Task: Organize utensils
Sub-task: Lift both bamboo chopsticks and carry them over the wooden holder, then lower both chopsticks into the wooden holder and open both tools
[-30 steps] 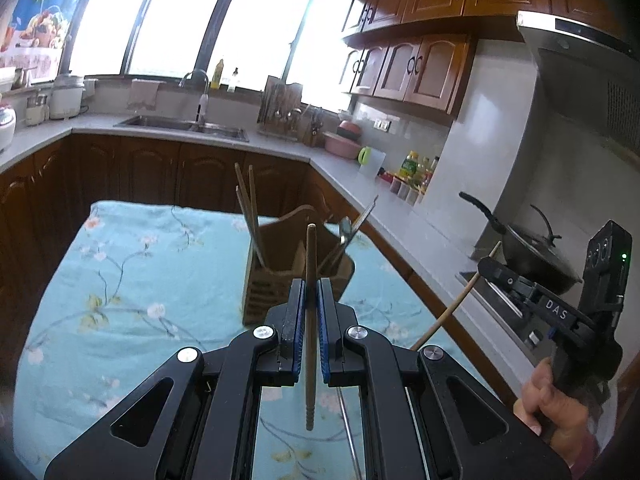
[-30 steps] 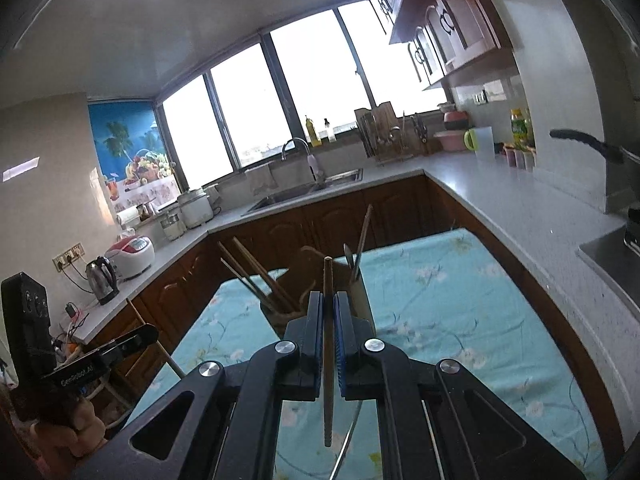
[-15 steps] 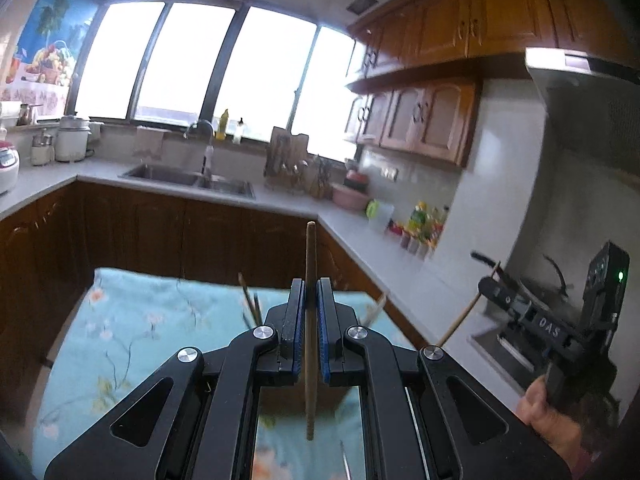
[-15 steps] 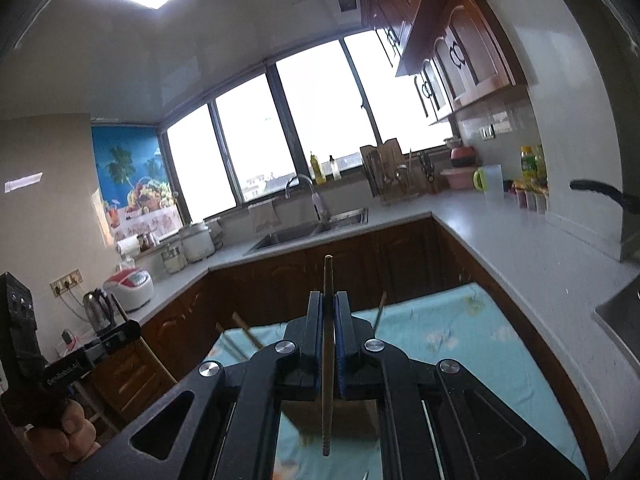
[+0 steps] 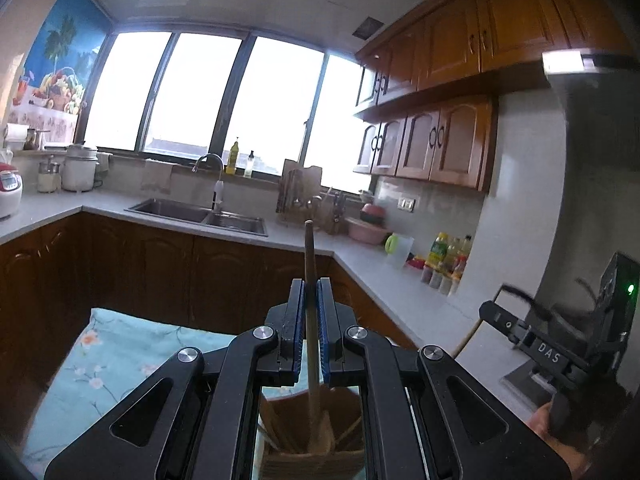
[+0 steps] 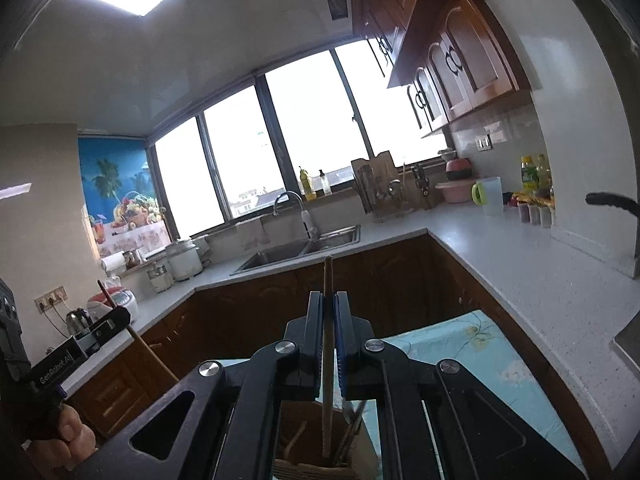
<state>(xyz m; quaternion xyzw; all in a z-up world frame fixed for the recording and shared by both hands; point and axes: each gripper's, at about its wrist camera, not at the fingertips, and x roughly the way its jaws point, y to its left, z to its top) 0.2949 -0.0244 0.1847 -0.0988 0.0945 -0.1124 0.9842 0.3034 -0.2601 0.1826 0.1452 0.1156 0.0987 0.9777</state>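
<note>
While both claws sit clamped tight, each on its own wooden chopstick, we look along the fingers into the kitchen. Starting in the left wrist view: at nine o'clock the floral cloth [image 5: 120,364] shows only its far corner, the rest cut off by the black linkage. At six o'clock, the left gripper [image 5: 311,320] has its blue pads pressed together on the left chopstick [image 5: 310,280], which stands upright, top end poking above the fingers. Its lower end dips toward the wooden utensil holder [image 5: 312,452], glimpsed only through the gap in the frame; whether the tip touches anything inside, hard to say. Other sticks lean in there, blurred. Over at four o'clock, the right gripper [image 5: 486,308] comes in from the side, motion-smeared, with a pale stick slanting below it; the hand [image 5: 544,428] holding it is mostly out of frame.

Now the right wrist view. At eight o'clock the other device reaches in, a thumb [image 6: 68,432] below it, a brown stick crossing its tip. At six o'clock, the right claw squeezes the right chopstick [image 6: 328,320], upright, lower end down in the holder among dim utensils. A slice of cloth peeks out at four o'clock, and a dark pan handle [image 6: 612,202] at three o'clock is cut off by the edge.
</note>
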